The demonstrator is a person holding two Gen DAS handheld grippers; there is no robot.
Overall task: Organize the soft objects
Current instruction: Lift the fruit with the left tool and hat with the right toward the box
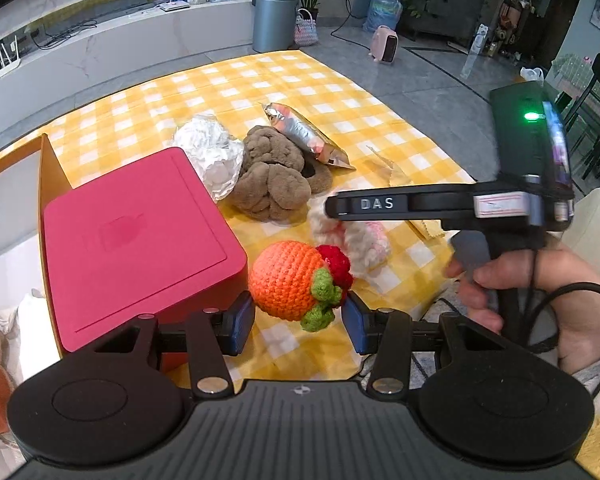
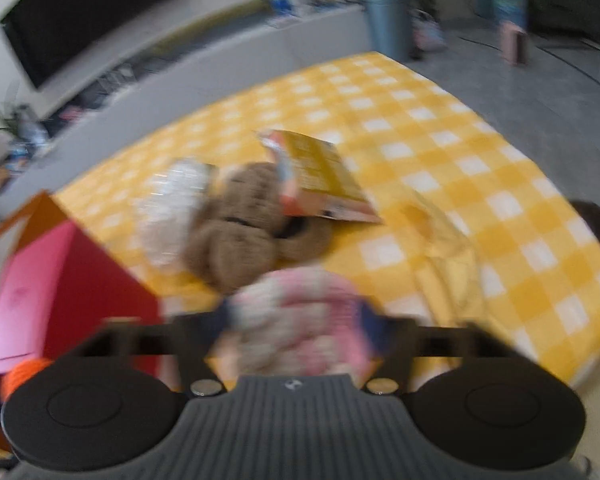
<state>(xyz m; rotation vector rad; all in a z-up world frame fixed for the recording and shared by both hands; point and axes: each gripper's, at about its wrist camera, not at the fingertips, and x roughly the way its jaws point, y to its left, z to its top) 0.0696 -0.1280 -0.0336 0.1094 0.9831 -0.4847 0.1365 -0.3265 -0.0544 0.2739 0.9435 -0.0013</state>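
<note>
To finish this pick cleanly, the left gripper point(image 1: 300, 316) should close squarely on the round orange crocheted fruit toy point(image 1: 290, 280), low in the centre of its view, not on the green leaf tuft. Its blue pads stand wide apart, flanking the toy without clear contact. The right gripper point(image 2: 296, 320) appears closed on a fluffy pink-and-white knitted bundle point(image 2: 296, 312), bottom centre, though blur obscures the contact.

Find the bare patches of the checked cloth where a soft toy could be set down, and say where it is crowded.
Free: the far stretch of the checked cloth beyond the foil snack bag. Crowded: the near middle, where the white wad, brown plush, pink-white toy and orange crochet fruit cluster beside the red box.
</note>
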